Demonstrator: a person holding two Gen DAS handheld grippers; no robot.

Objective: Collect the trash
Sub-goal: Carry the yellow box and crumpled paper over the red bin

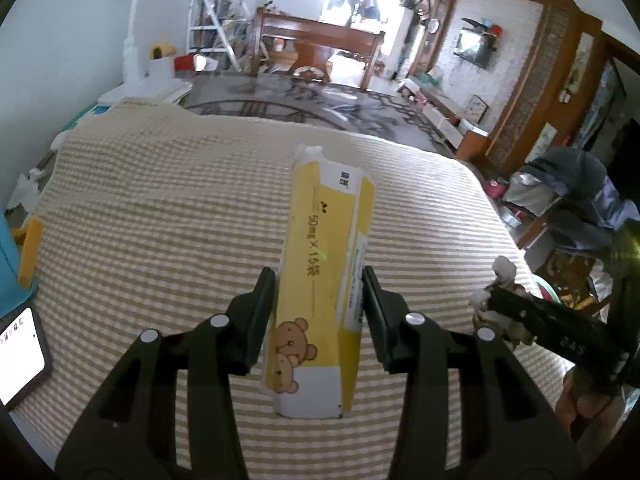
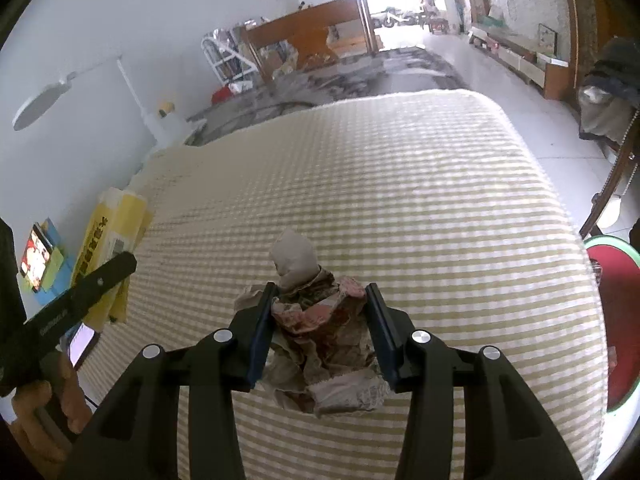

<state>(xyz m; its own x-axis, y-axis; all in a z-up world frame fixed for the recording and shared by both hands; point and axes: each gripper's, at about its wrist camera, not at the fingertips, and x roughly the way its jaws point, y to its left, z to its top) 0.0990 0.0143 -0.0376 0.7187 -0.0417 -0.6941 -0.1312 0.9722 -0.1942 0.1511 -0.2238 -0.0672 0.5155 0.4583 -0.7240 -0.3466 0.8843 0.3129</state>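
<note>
Striped bench cloth [image 1: 160,208] below; my left hand-held gripper [image 1: 319,276] clamps the yellow cardboard medicine box [image 1: 324,280], right hand-held gripper [image 2: 319,292] grips crumpled paper wad [image 2: 320,332], bound for the red bin [image 2: 618,320] at three o'clock.

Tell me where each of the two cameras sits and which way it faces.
Left wrist: on the left gripper, facing forward over the striped tablecloth; its fingers clamp a yellow medicine box.
Right wrist: on the right gripper, facing the same way; its fingers clamp crumpled paper trash; the person's left hand shows.
Shared: tablecloth, phone, box, and each shows the other gripper.
</note>
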